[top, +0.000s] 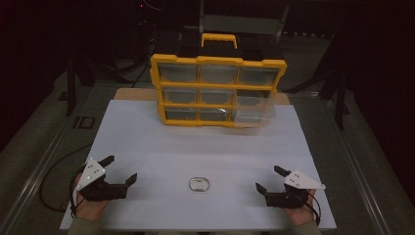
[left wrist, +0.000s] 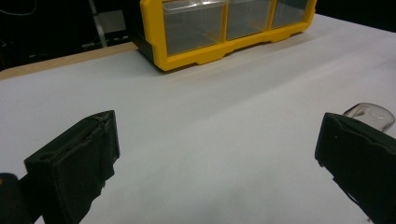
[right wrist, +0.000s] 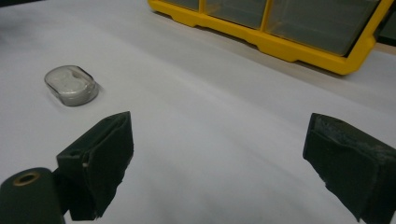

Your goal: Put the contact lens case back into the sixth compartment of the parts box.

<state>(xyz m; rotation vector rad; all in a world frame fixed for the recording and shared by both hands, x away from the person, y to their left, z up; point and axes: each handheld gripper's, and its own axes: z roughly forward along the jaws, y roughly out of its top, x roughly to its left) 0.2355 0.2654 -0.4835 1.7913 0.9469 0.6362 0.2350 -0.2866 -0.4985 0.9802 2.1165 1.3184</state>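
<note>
Here the small clear oval case [top: 199,184] lies flat on the white table [top: 147,142], about midway between the two hand-held grippers and well apart from the yellow drawer cabinet [top: 218,90] at the far side. The left hand-held gripper [top: 122,169] rests near the front edge with its jaws spread wide and nothing between them; the case sits off to its right, partly behind one jaw in the left gripper view [left wrist: 371,114]. The right hand-held gripper [top: 270,178] is likewise wide open and empty, with the case to its left [right wrist: 71,85]. The case's long axis runs roughly across the table, from one gripper toward the other. Neither looks clearly nearer.
</note>
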